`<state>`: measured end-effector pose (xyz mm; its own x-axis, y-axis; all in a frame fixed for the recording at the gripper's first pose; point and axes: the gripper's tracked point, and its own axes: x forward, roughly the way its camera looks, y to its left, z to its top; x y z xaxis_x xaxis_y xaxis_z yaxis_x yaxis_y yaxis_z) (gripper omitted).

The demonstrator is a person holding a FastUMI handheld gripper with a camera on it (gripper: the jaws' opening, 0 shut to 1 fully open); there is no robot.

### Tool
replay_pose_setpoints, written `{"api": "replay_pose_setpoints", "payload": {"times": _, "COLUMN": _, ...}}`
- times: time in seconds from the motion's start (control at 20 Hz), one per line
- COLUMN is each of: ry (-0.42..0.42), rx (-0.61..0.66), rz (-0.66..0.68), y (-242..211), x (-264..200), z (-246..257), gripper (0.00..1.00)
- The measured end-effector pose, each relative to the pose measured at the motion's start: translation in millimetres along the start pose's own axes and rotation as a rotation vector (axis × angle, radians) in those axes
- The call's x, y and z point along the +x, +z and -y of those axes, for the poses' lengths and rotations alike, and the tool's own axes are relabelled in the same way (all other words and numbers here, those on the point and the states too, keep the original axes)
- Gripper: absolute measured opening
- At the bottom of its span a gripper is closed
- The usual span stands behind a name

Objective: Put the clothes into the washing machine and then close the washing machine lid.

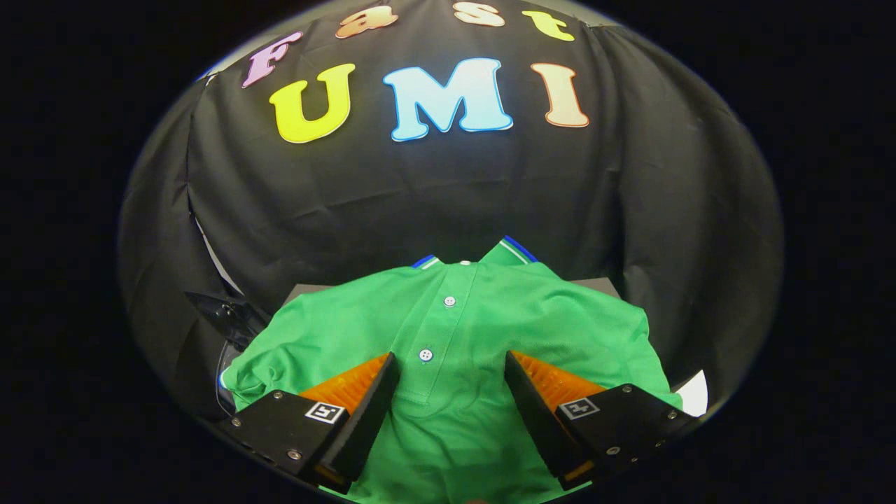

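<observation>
A green polo shirt (455, 329) lies spread flat on a dark surface, its collar with blue and white trim at the far end and a buttoned placket running down its middle. My gripper (451, 364) is open just above the shirt. The two fingers straddle the placket, one finger (378, 392) to the left of it, the other to the right. Whether the tips touch the cloth I cannot tell. Nothing is pinched between them.
The dark surface (595, 283) under the shirt shows as corners beyond the shoulders. A dark, glossy, curved part (227, 315) sits off the shirt's left sleeve. A white patch (693, 395) shows past the right finger. The black booth cloth hangs close behind.
</observation>
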<state>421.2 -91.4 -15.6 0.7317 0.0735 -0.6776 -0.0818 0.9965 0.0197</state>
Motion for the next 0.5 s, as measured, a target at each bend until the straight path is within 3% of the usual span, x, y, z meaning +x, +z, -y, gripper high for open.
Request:
{"api": "replay_pose_setpoints", "payload": {"times": 0.4, "ry": -0.004, "rx": -0.076, "rz": -0.038, "y": -4.6, "x": 0.5, "z": 0.4, "gripper": 0.94}}
{"api": "replay_pose_setpoints", "payload": {"times": 0.5, "ry": 0.005, "rx": -0.076, "rz": -0.04, "y": -5.2, "x": 1.1, "z": -1.4, "gripper": 0.89}}
